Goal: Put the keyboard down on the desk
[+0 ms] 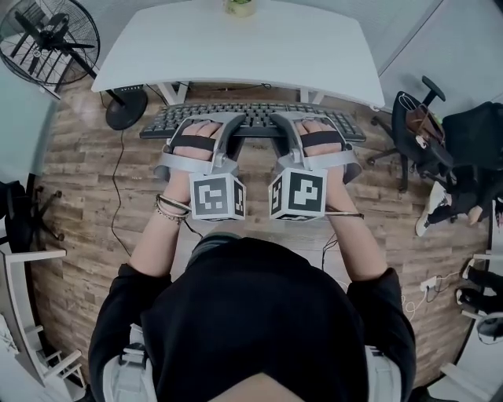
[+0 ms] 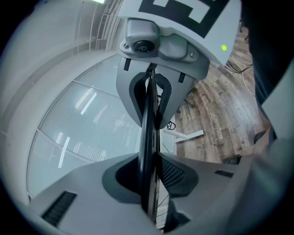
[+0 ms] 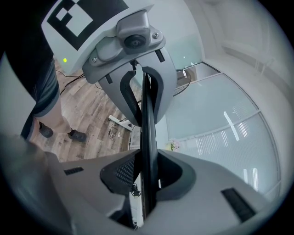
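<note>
A black keyboard hangs level in the air just in front of the white desk, above the wooden floor. My left gripper is shut on its near edge left of the middle, and my right gripper is shut on the same edge right of the middle. In the left gripper view the keyboard shows edge-on as a thin dark slab pinched between the jaws of the left gripper. The right gripper view shows the same: the keyboard edge-on, clamped in the right gripper.
A small greenish object stands at the desk's far edge. A floor fan is at the far left, with a cable trailing over the floor. An office chair and a black bag are at the right.
</note>
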The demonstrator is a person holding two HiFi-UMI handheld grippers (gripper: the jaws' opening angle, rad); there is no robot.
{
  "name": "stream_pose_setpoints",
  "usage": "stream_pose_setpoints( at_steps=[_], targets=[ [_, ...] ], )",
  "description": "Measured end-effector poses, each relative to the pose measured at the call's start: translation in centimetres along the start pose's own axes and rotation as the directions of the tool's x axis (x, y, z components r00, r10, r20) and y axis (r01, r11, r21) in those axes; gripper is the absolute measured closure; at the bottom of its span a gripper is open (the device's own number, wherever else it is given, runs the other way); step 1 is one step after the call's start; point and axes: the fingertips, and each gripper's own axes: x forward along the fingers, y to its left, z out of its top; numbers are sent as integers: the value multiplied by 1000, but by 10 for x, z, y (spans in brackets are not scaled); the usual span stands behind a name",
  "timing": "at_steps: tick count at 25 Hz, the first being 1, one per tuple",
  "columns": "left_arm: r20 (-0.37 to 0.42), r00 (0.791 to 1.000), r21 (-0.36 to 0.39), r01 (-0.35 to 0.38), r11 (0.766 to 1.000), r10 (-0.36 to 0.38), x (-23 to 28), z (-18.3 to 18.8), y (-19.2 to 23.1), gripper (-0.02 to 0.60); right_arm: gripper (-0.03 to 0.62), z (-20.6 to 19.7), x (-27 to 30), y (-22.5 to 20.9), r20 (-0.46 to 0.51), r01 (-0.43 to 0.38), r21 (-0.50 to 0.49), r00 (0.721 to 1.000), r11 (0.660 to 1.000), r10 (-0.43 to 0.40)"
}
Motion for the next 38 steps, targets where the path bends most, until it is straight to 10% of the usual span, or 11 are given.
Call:
stream_pose_setpoints(
  at_steps=[38],
  targets=[
    [82,995,22,59,998,-60,181,-81,88,474,499,-44,188,-92,-75,-11,55,997,998,15]
  ],
)
